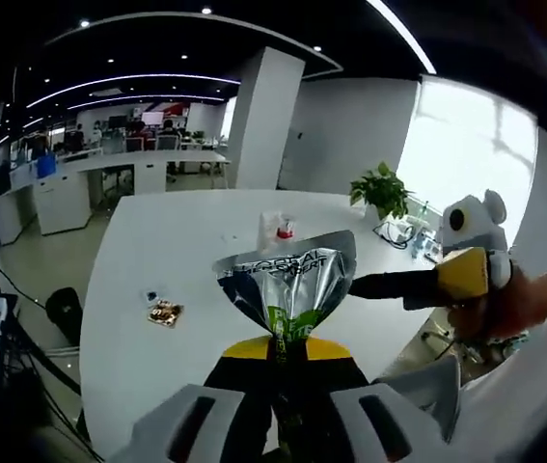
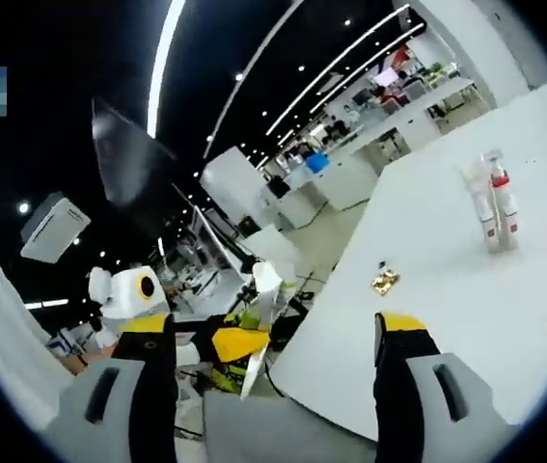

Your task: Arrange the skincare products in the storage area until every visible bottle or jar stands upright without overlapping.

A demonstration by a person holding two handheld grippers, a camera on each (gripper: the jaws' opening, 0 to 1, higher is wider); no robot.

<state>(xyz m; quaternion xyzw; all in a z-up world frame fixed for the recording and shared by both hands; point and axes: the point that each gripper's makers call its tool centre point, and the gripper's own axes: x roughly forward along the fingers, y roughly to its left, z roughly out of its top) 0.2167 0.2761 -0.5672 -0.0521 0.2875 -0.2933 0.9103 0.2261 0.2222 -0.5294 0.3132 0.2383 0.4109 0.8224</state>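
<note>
A silver foil pouch [image 1: 287, 285] with dark lettering and a green lower end stands upright between my left gripper's [image 1: 287, 349] yellow-tipped jaws, which are shut on its bottom. My right gripper [image 1: 398, 286] comes in from the right, held by a hand, its black jaw tip close to the pouch's right edge. In the right gripper view my right gripper [image 2: 275, 328] is open with nothing between its jaws. There the pouch [image 2: 265, 289] shows edge-on, left of the table edge, above the left gripper [image 2: 234, 342]. Two slim white bottles with red caps [image 2: 497, 204] stand far out on the white table [image 2: 427, 289]; they also show as bottles [image 1: 278, 228].
A small gold-brown item [image 1: 165, 312] lies on the white table [image 1: 157, 251]; the gold-brown item [image 2: 385, 281] is near its edge. A potted plant [image 1: 381, 190] and cables sit at the far right corner. Desks and chairs stand beyond.
</note>
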